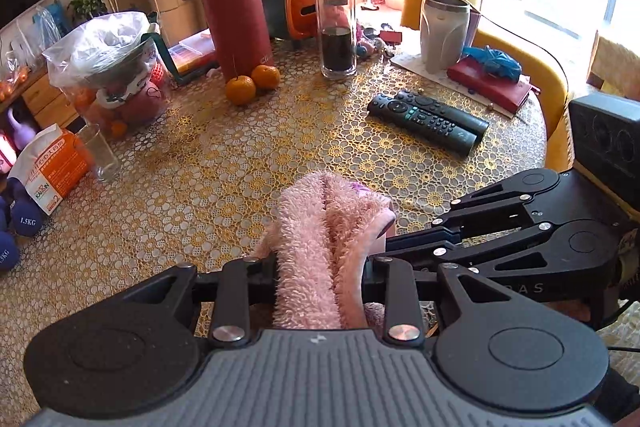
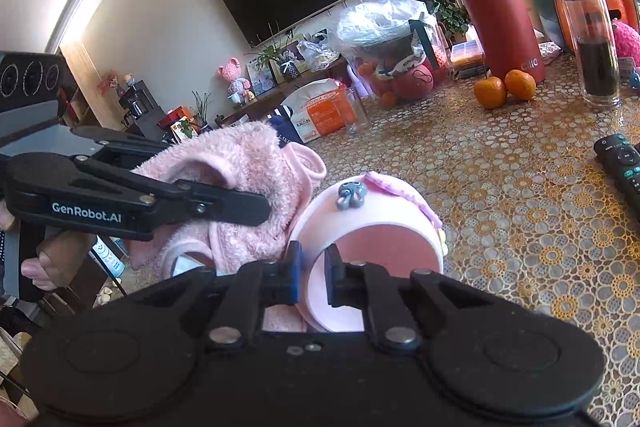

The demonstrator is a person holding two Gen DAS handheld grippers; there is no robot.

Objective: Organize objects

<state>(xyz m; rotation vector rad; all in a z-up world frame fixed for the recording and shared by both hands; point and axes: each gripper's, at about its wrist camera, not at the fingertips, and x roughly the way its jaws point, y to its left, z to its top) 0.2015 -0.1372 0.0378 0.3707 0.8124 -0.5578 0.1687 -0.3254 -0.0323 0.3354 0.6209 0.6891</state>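
Note:
My left gripper is shut on a fluffy pink garment, which bunches up between its fingers above the table's near edge. The garment also shows in the right wrist view, with the left gripper clamped on it from the left. My right gripper is shut on the rim of a pink cup that lies tilted with its opening toward the camera. A grey charm and pink decorations sit on the cup's side. The right gripper reaches in from the right in the left wrist view.
On the round table with a gold lace cloth stand a red thermos, two oranges, a glass jar, a grey cup, two remotes, a bagged fruit container and an empty glass.

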